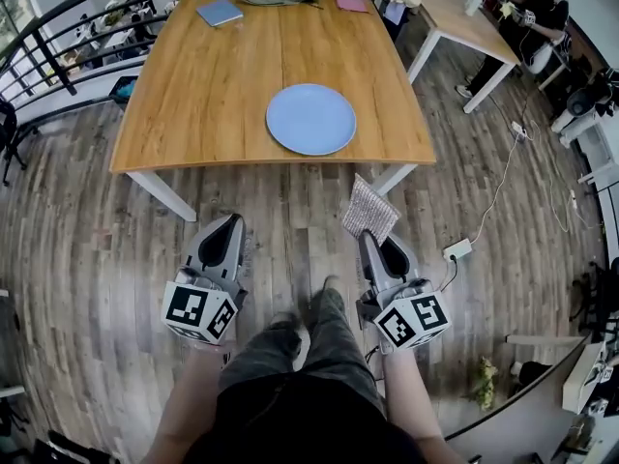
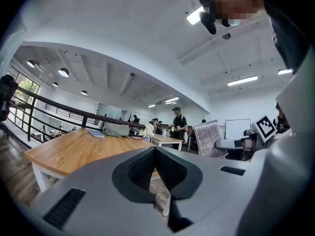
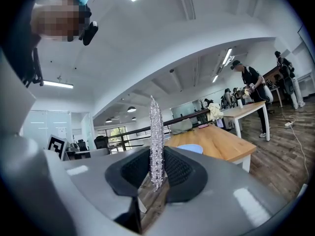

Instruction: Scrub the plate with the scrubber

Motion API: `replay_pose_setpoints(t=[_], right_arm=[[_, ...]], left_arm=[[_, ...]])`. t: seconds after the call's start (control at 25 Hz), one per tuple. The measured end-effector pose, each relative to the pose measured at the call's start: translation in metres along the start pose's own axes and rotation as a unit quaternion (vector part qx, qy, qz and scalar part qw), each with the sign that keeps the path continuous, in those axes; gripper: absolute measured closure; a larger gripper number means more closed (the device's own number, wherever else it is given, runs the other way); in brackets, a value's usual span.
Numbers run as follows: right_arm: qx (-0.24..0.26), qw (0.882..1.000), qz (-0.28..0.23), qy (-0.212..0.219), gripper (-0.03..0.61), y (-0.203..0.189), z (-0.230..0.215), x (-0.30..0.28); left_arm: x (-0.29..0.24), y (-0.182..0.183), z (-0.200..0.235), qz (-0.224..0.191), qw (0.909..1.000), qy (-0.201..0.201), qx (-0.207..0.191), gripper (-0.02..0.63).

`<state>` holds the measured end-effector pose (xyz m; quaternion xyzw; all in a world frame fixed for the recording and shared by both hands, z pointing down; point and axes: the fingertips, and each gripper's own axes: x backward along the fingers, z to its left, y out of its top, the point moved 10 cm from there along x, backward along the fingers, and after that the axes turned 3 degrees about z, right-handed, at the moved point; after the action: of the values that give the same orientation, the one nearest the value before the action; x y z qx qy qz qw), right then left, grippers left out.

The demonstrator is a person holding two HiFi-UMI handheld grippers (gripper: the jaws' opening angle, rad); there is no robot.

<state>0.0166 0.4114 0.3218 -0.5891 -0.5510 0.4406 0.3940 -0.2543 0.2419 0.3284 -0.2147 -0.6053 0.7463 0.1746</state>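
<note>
Head view: left gripper fingers closed on nothing, plate lying unpinned near the table front edge, right gripper fingers pinching the scrubber by its edge; hard scrubbing could skid the plate off or twist the scrubber loose.

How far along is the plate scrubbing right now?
Done: the right hand-held gripper is shut on the scrubber. In hand: the approach; both are short of the table, the left hand-held gripper shut and empty. Left: reach the plate, lying untouched near the table's front edge, and scrub it.
</note>
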Motion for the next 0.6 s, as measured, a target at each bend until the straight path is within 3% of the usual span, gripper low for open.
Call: replay_pose_setpoints(t=[0.32,0.6], right_arm=[[-0.008,1.0,0.011,0.021,0.492,0.01,-0.045,-0.061],[0.003,0.997,0.025,0.07,0.492,0.036,-0.08,-0.135]], left_arm=[[-0.032,-0.007,0.026,0.009,0.9989,0.043,0.014,0.618],[-0.105,0.003,0.037,0.017,0.999,0.04,0.015,0.617]])
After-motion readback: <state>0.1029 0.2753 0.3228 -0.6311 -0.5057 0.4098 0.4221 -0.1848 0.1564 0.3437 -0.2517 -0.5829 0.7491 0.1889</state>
